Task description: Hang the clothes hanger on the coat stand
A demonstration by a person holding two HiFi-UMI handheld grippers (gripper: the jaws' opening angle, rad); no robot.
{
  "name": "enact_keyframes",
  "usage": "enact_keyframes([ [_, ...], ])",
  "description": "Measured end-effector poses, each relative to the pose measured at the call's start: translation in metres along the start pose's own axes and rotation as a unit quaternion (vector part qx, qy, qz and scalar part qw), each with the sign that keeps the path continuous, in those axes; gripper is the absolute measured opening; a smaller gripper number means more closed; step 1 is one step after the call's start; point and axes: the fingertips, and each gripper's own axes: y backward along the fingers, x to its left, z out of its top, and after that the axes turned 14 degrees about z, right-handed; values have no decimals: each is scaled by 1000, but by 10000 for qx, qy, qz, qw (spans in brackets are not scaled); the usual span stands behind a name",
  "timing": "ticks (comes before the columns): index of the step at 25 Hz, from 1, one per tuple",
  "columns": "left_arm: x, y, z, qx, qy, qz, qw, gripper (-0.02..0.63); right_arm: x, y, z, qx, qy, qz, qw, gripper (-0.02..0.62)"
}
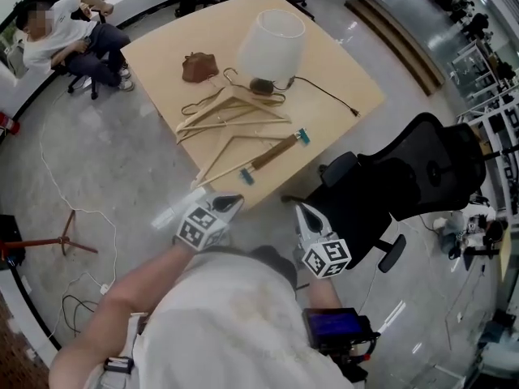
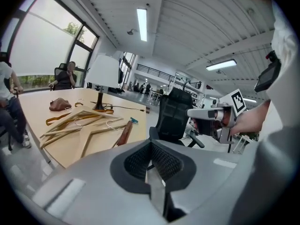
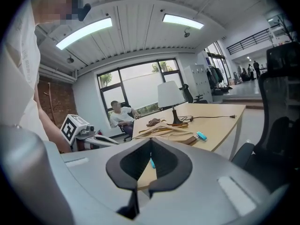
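Observation:
Several wooden clothes hangers [image 1: 231,116] lie in a loose pile on the light wooden table [image 1: 340,63]. The nearest one [image 1: 251,159] has a brown bar with blue clip ends. They also show in the left gripper view [image 2: 79,123] and, small, in the right gripper view [image 3: 164,129]. My left gripper [image 1: 229,204] is held near my body, short of the table's near corner, its jaws together and empty [image 2: 151,142]. My right gripper [image 1: 302,212] hovers beside it over the floor, jaws also together and empty [image 3: 150,142]. A reddish-brown stand's foot [image 1: 61,240] rests on the floor at far left.
A white-shaded lamp [image 1: 272,45] and a brown pouch [image 1: 199,67] sit behind the hangers. A black office chair [image 1: 405,177] stands right of the table's near corner. A person [image 1: 65,43] sits at the far left. White cable [image 1: 57,193] trails over the floor.

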Motion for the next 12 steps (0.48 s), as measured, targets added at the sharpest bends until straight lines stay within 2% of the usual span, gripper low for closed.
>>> enact_keyframes([
  [8, 31, -11, -12, 220, 734, 382, 9963, 2, -23, -47, -5, 498, -3, 368, 9981, 14],
  [12, 44, -24, -19, 411, 890, 752, 9923, 2, -46, -67, -12, 774, -80, 576, 9953, 14],
])
